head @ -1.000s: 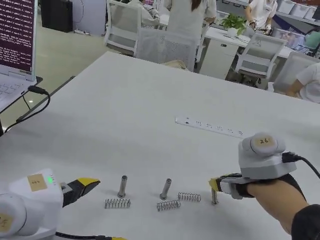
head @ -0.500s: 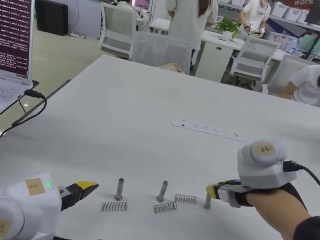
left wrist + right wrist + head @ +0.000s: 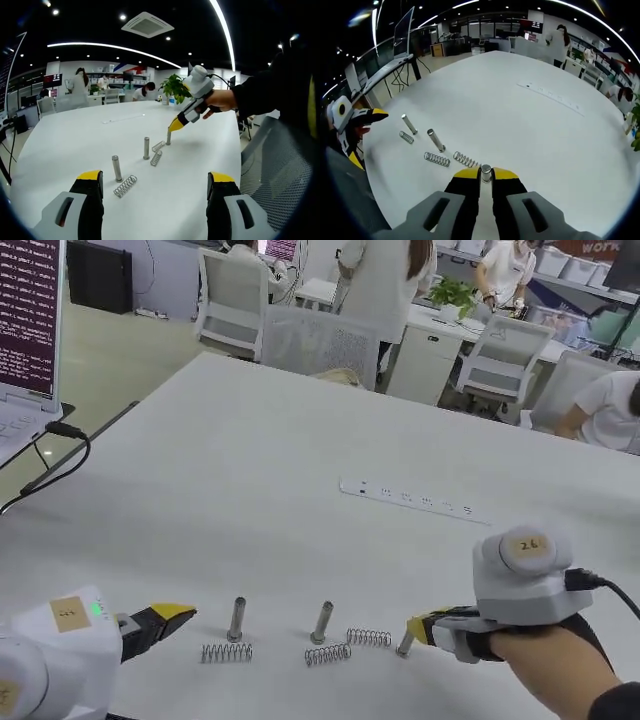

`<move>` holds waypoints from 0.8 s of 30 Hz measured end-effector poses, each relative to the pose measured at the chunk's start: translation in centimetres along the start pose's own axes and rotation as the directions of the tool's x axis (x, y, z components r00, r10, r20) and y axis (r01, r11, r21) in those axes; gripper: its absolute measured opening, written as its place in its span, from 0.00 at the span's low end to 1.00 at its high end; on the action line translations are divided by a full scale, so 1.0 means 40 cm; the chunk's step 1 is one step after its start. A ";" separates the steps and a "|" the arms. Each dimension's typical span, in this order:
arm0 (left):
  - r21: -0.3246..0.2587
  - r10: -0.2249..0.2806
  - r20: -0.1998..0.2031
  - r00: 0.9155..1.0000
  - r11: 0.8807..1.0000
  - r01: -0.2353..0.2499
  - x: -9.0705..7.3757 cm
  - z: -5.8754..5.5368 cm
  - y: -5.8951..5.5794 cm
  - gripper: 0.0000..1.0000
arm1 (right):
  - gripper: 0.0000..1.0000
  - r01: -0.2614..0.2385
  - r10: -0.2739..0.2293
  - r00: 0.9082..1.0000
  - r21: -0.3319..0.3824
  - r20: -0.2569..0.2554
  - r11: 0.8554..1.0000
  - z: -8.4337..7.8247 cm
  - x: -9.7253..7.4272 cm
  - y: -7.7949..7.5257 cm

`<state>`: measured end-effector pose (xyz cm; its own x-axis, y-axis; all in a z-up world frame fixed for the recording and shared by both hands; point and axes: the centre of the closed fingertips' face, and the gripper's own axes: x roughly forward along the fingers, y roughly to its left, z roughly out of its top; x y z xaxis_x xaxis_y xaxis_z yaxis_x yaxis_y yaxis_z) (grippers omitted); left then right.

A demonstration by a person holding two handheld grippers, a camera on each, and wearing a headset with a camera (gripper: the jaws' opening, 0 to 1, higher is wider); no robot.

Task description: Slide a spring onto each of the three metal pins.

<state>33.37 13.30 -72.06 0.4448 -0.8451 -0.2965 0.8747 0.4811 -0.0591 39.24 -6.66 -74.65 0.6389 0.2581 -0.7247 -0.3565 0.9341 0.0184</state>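
Two metal pins stand upright on the white table, the left pin (image 3: 236, 619) and the middle pin (image 3: 321, 622). My right gripper (image 3: 415, 632) is shut on the third pin (image 3: 404, 642), which leans; its top (image 3: 485, 173) shows between the jaws. Three springs lie flat: one (image 3: 226, 652) by the left pin, one (image 3: 328, 654) in front of the middle pin, one (image 3: 369, 638) just left of the held pin. My left gripper (image 3: 165, 620) hovers open to the left of the row, its fingers (image 3: 90, 176) wide apart.
A white power strip (image 3: 415, 500) lies across the table behind the pins. A laptop (image 3: 25, 330) and its black cable (image 3: 60, 455) sit at the far left edge. Chairs and people are beyond the table's far side.
The pin in my right gripper has gone from upright to leaning, and the gripper has shifted slightly left. The left gripper has stayed put. The head view has drifted a little.
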 end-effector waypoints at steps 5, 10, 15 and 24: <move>0.002 0.000 -0.003 1.000 1.000 0.000 0.001 -0.001 0.000 0.83 | 0.06 -0.002 0.002 1.000 0.007 -0.001 1.000 -0.001 -0.003 0.001; 0.003 -0.001 -0.004 1.000 1.000 0.001 0.003 0.000 -0.002 0.83 | 0.06 -0.004 0.004 1.000 0.002 -0.007 1.000 -0.002 -0.003 0.001; 0.002 0.002 -0.006 1.000 1.000 -0.002 0.002 -0.002 -0.003 0.83 | 0.06 -0.005 0.005 1.000 0.003 -0.013 1.000 -0.003 -0.003 0.002; 0.002 0.000 -0.008 1.000 1.000 0.000 0.004 -0.003 -0.005 0.83 | 0.06 -0.018 0.018 1.000 -0.021 -0.010 1.000 -0.004 -0.006 0.009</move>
<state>33.23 13.11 -72.20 0.4433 -0.8431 -0.3043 0.8750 0.4807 -0.0572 38.85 -6.41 -74.58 0.6254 0.2721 -0.7313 -0.3820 0.9240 0.0171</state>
